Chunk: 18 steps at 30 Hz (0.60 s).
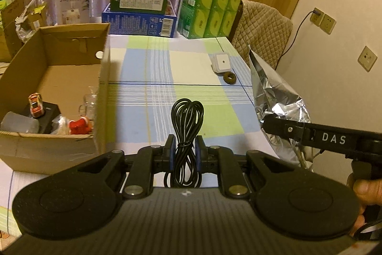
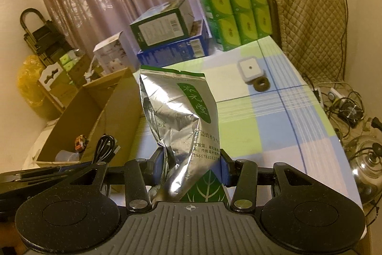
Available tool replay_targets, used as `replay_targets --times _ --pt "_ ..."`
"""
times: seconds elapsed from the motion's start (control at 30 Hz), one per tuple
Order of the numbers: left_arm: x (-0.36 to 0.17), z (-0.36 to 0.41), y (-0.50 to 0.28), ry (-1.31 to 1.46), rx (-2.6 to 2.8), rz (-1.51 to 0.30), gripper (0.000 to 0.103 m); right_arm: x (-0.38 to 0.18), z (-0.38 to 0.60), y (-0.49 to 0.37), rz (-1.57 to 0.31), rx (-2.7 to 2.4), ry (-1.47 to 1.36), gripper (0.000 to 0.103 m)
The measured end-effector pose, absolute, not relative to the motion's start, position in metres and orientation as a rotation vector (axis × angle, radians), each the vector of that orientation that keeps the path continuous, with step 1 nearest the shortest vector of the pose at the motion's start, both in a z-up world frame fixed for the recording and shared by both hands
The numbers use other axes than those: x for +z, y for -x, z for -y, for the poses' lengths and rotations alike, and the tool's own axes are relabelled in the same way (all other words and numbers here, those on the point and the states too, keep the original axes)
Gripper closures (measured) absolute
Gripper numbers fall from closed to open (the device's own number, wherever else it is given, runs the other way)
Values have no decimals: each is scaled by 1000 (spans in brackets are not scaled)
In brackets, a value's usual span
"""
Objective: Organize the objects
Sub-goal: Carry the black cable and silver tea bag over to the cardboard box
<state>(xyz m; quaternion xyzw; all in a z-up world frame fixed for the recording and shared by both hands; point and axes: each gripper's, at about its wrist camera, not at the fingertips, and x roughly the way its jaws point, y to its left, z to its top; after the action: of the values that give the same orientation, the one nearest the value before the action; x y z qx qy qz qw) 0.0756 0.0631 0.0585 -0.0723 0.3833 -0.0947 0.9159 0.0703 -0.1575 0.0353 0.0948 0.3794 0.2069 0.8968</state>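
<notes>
Left gripper (image 1: 187,147): jaws drawn in narrow, blue pads clamped on either side of a coiled black cable (image 1: 188,135), which is lifted above the checked tablecloth (image 1: 148,97). Right gripper (image 2: 192,163): jaws set wider, clenched on the lower part of a crumpled silver foil pouch (image 2: 177,116), held upright. To the left, an open cardboard box (image 1: 59,68) holds a toy car (image 1: 35,105) and other small items. Farther off, a white square pad (image 1: 221,62) lies touching a dark ring (image 1: 229,77).
</notes>
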Motion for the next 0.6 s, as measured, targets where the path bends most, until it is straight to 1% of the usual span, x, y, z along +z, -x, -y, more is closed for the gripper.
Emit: replay_targets --times 0.6 --pt "82 -109 -67 176 -132 -736 90 43 114 -74 -788 514 -162 60"
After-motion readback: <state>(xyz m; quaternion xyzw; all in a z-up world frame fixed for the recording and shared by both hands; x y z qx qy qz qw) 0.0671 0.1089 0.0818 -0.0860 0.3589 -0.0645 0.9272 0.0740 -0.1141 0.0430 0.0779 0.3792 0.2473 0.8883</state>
